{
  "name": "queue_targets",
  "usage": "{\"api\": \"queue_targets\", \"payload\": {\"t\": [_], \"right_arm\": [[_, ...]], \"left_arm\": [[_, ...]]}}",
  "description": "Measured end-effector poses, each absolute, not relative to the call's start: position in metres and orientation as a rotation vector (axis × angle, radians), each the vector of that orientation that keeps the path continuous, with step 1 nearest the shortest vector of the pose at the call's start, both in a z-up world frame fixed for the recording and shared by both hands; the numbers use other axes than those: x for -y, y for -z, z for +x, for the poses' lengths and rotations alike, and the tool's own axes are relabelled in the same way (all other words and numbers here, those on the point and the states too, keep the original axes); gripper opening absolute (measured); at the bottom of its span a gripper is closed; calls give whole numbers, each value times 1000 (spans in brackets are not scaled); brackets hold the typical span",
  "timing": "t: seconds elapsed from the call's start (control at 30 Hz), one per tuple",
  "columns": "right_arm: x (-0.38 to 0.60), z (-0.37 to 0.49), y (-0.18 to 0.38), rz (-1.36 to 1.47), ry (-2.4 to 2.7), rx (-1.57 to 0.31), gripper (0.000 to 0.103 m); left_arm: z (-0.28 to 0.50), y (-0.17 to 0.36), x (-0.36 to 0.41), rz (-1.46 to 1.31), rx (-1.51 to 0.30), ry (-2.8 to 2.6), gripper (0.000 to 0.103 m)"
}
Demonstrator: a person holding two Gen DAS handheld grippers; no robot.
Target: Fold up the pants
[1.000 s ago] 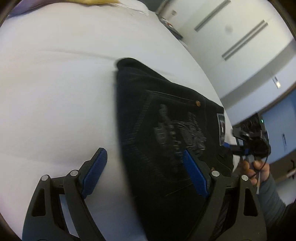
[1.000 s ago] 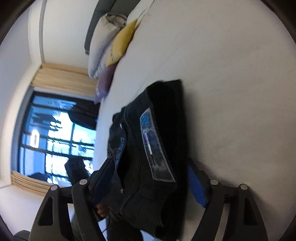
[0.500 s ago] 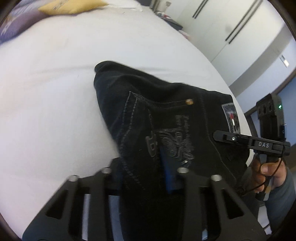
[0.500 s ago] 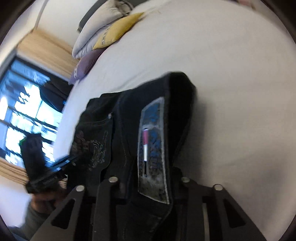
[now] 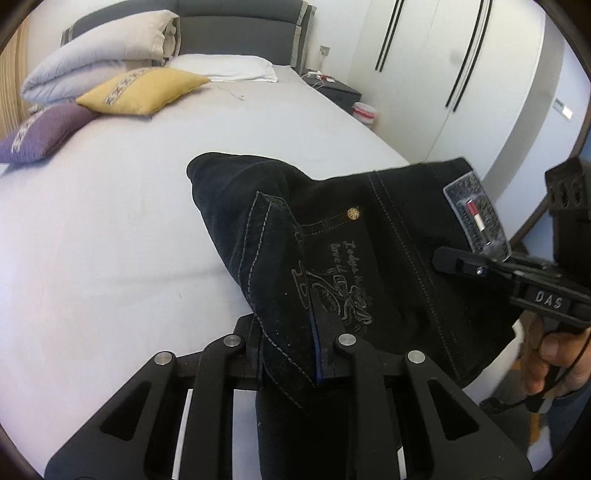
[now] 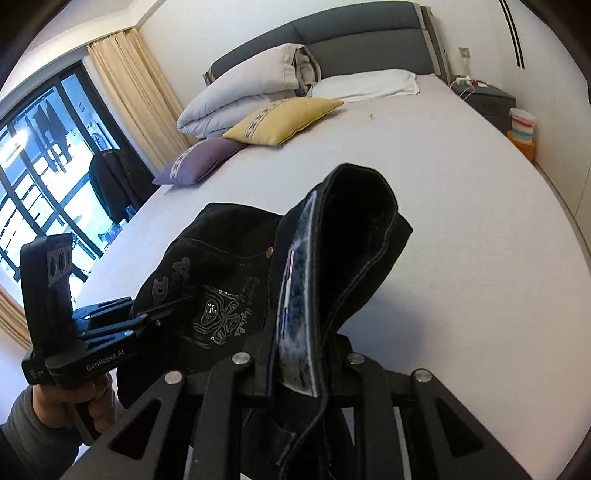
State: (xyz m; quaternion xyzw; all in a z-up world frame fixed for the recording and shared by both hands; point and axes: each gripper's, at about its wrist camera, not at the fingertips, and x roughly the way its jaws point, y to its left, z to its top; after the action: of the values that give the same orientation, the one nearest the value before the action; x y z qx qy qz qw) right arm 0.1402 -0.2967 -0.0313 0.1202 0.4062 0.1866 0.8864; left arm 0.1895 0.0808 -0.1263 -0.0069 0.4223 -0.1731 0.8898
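Above the white bed (image 5: 110, 229), black jeans (image 5: 369, 266) hang lifted between both tools. The left gripper (image 5: 291, 347) pinches the back-pocket edge tight; the right gripper (image 6: 295, 350) clamps the waistband by its label (image 6: 295, 314).

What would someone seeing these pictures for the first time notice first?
The black denim pants with an embroidered back pocket fill the foreground, lifted above the white bed sheet, with the left tool and right tool each clamped on the cloth. Behind, a yellow cushion and a purple cushion lie near the grey padded headboard.
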Motion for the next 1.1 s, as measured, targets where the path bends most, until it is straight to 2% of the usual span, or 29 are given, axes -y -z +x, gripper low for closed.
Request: {"api": "queue_targets", "payload": {"t": [0.13, 0.2, 0.23, 0.27, 0.37, 0.43, 0.57, 0.77, 0.87, 0.9, 0.97, 1.03, 1.1], "right_arm": [[304, 171, 69, 239, -356, -906, 21], [308, 184, 98, 266, -337, -986, 30], [313, 189, 122, 263, -291, -1041, 37], [317, 188, 134, 265, -274, -1050, 44], [329, 173, 148, 295, -328, -955, 46], [331, 169, 150, 291, -334, -934, 49], [335, 162, 139, 297, -292, -950, 68], [360, 123, 104, 333, -204, -861, 72], [370, 95, 80, 339, -152, -788, 76], [372, 88, 72, 334, -138, -761, 78], [372, 66, 49, 313, -109, -687, 82], [370, 47, 26, 290, -90, -613, 86], [366, 29, 2, 265, -68, -526, 97]], "left_arm": [[215, 163, -64, 24, -939, 306, 18], [225, 193, -56, 34, -997, 279, 21], [227, 206, -55, 44, -1017, 260, 31], [227, 215, -56, 46, -1017, 243, 35], [228, 223, -58, 29, -1004, 229, 52], [230, 223, -64, 43, -1003, 198, 67], [223, 211, -66, 52, -985, 171, 68], [198, 174, -75, 65, -890, 120, 76], [172, 144, -80, 74, -824, 113, 86], [164, 133, -79, 77, -797, 109, 90], [143, 112, -79, 79, -743, 103, 91], [116, 85, -75, 94, -682, 86, 100], [99, 63, -72, 112, -620, 72, 102]]}}
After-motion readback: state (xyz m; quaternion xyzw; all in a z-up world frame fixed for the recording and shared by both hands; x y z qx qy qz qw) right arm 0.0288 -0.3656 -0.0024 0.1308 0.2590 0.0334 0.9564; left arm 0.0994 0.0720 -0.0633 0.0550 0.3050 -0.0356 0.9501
